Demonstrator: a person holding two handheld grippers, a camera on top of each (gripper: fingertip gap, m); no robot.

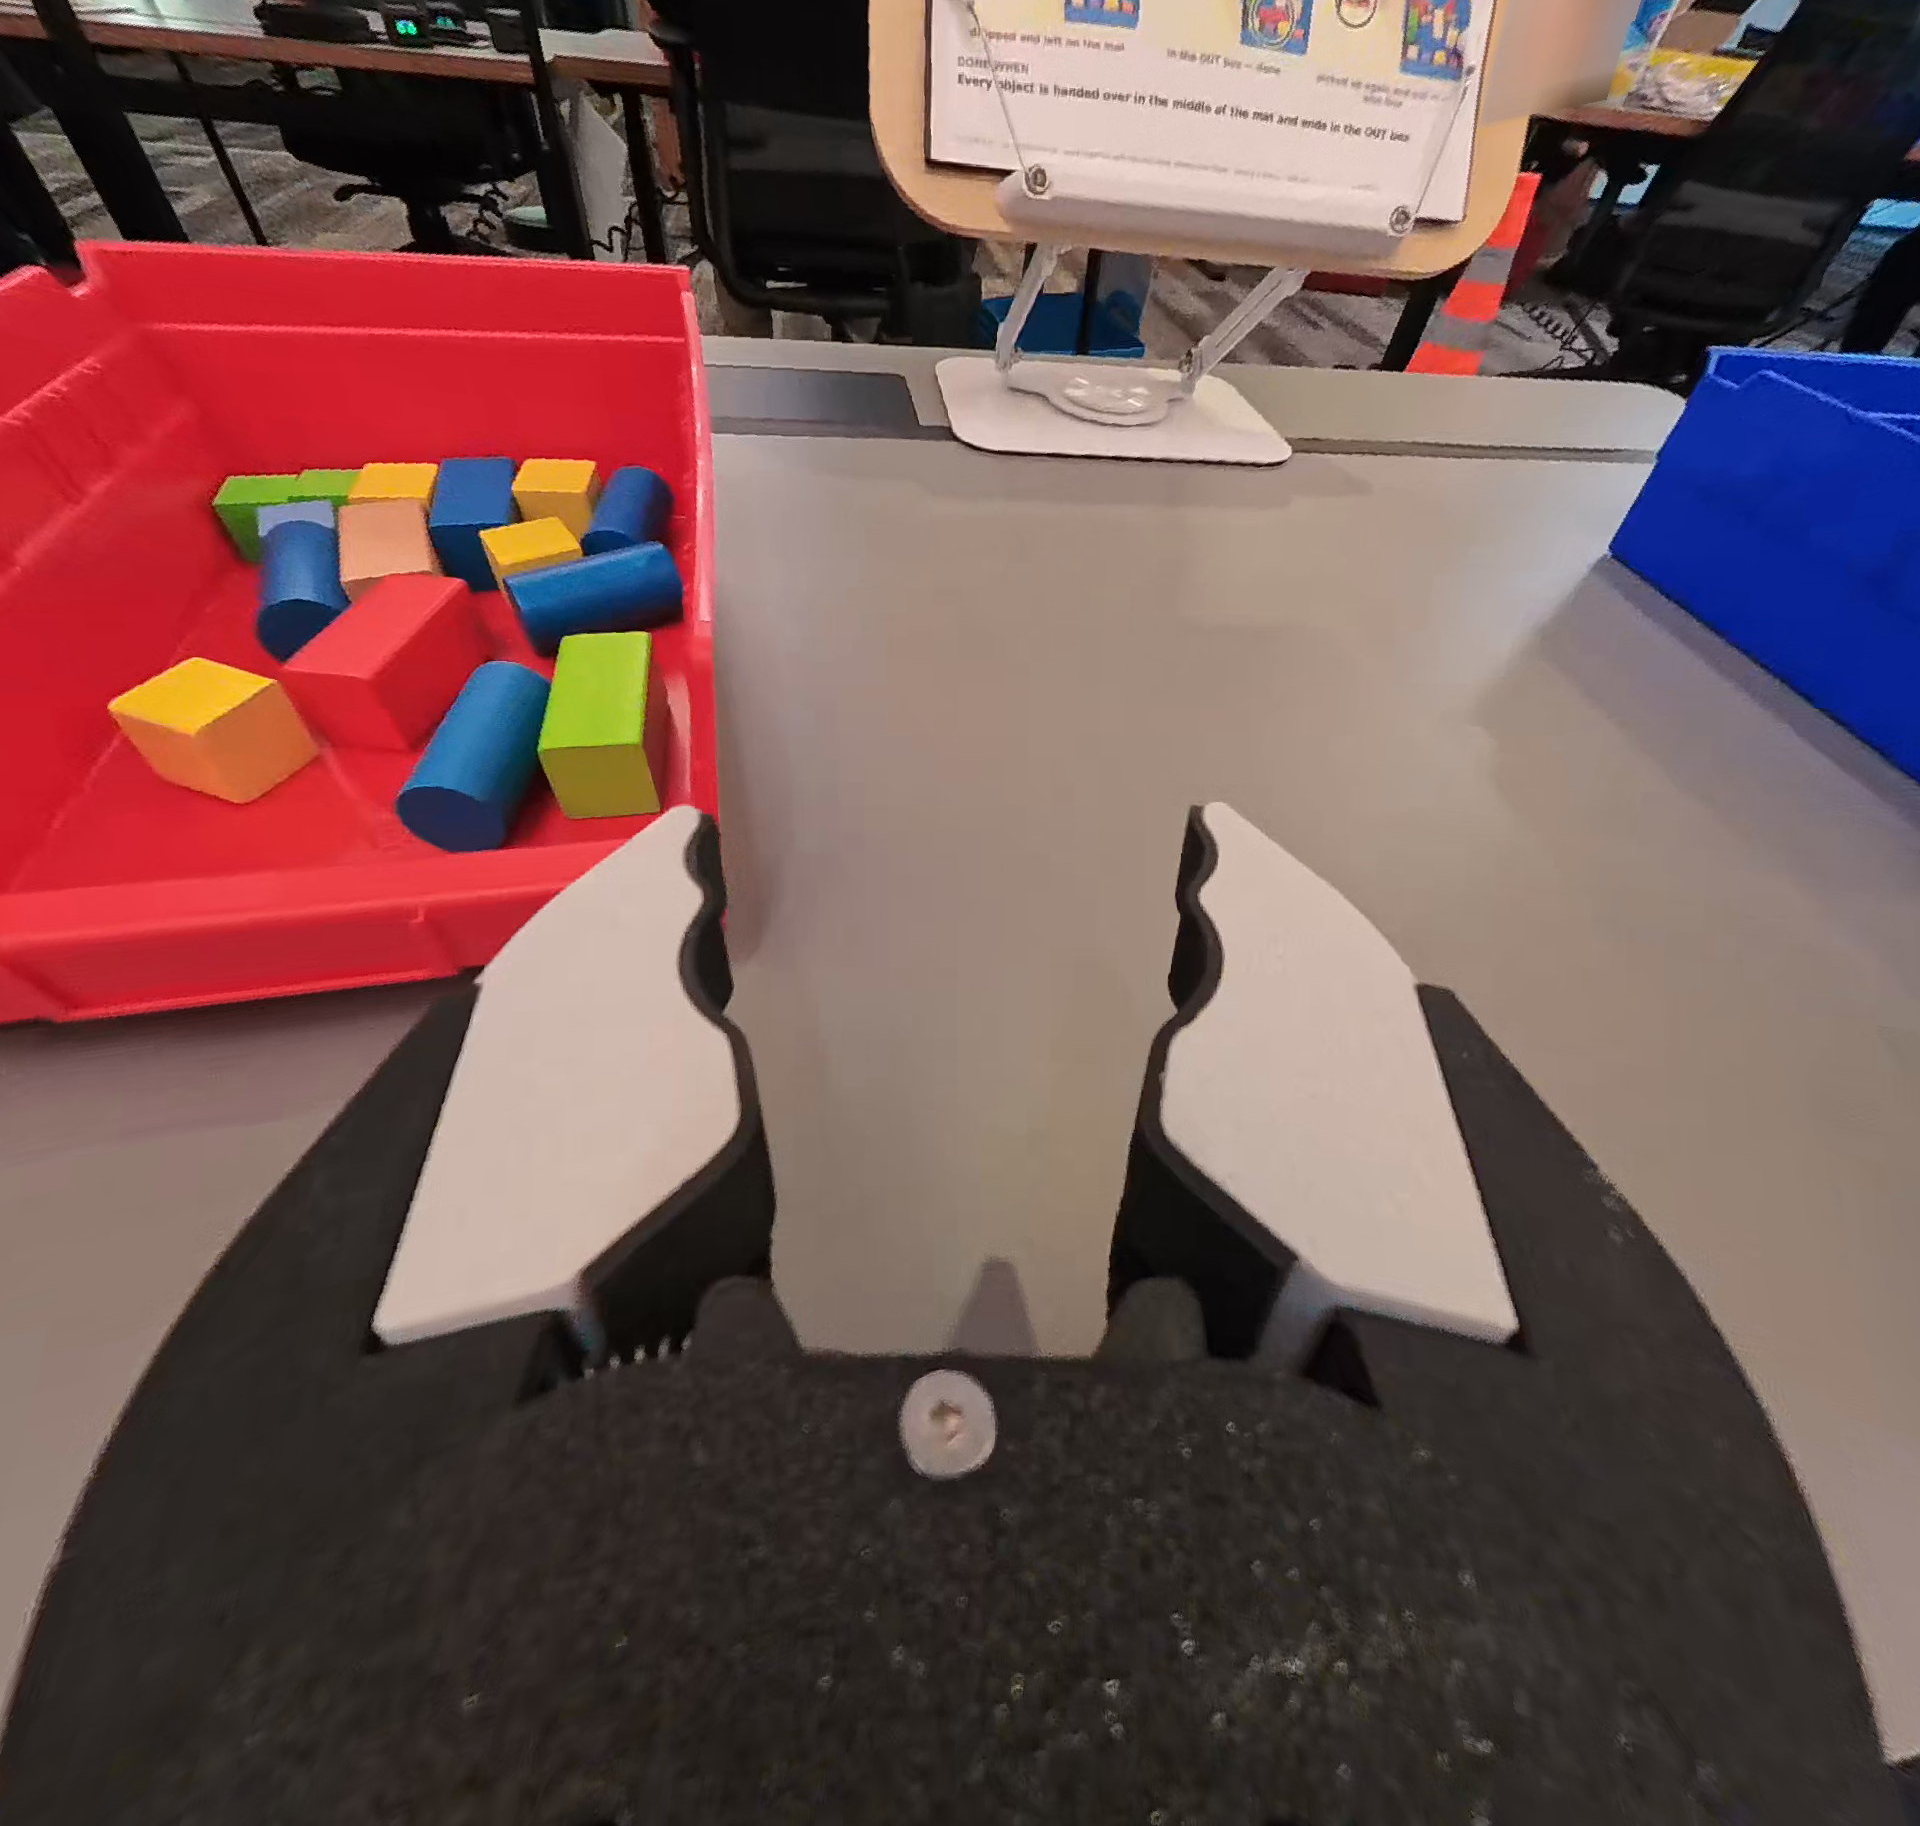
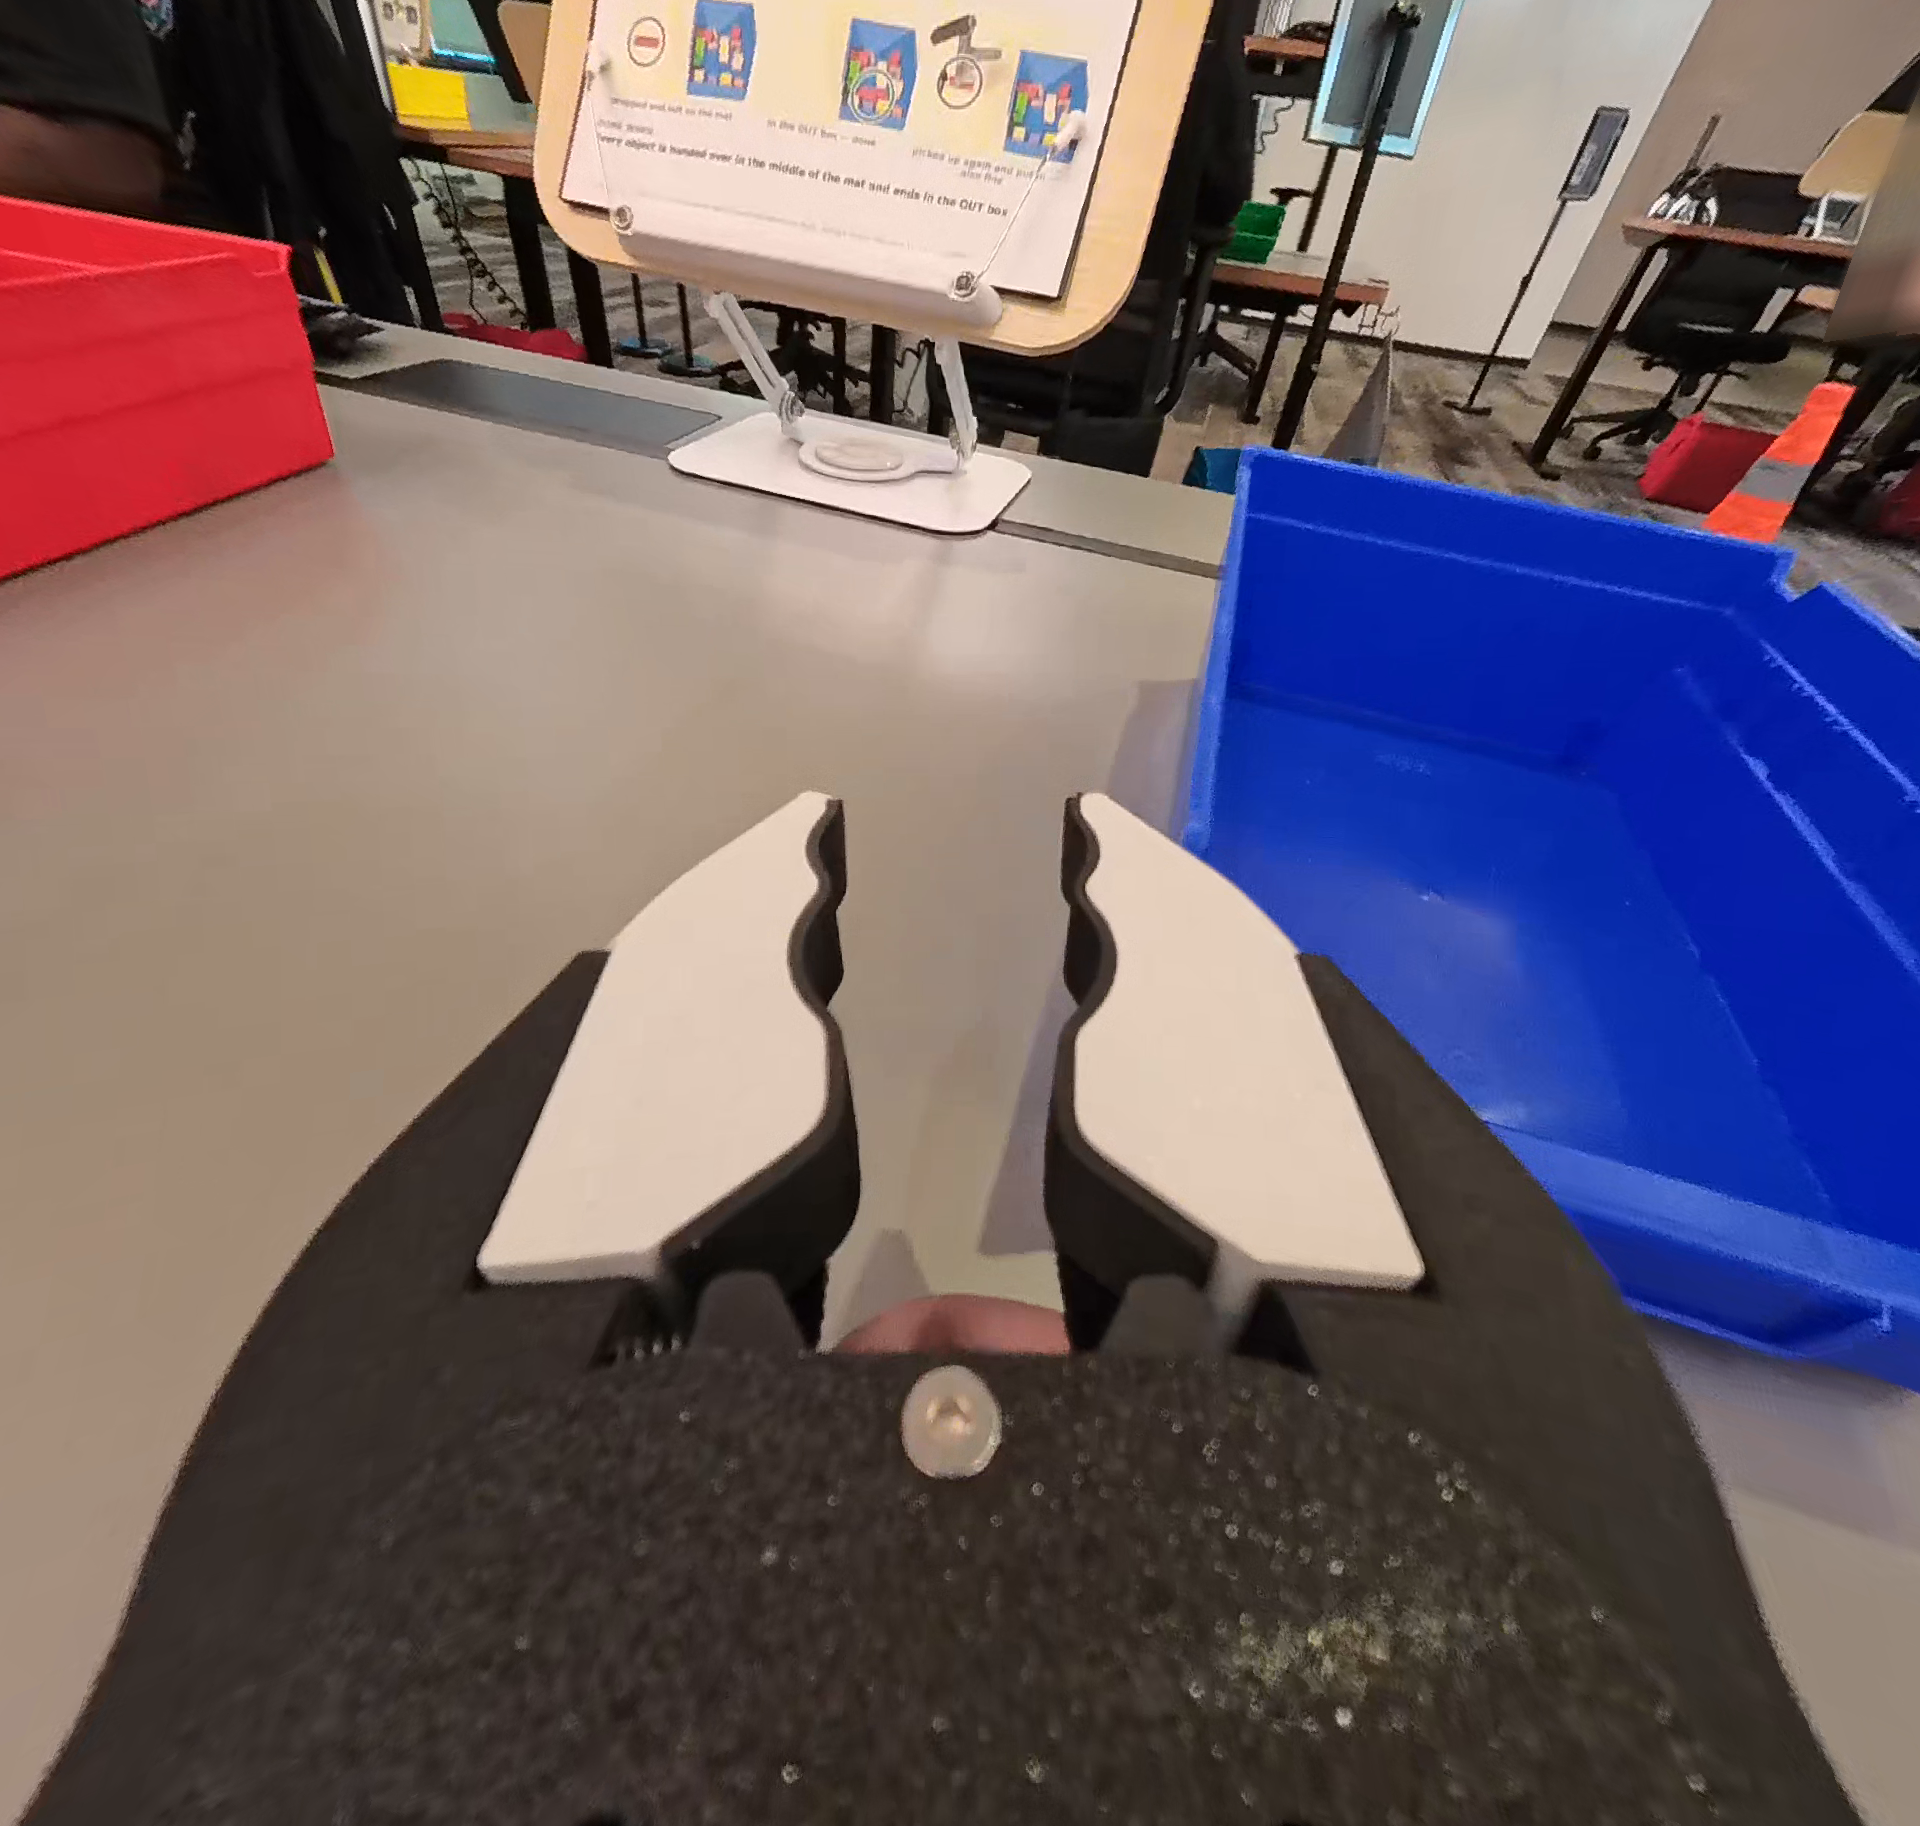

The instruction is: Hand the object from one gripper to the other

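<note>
We log: left hand-held gripper released, empty, over the grey desk; right hand-held gripper parted, empty, beside the blue bin; coloured wooden blocks heaped in the red bin, none grasped

An open office or lab — rows of desks, swivel chairs, carpet.

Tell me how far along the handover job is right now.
Nothing looks done: the blue bin holds nothing. Nothing in hand: left gripper and right gripper are both open and empty. All the blocks remain in the red bin, so every handover is left.
</note>
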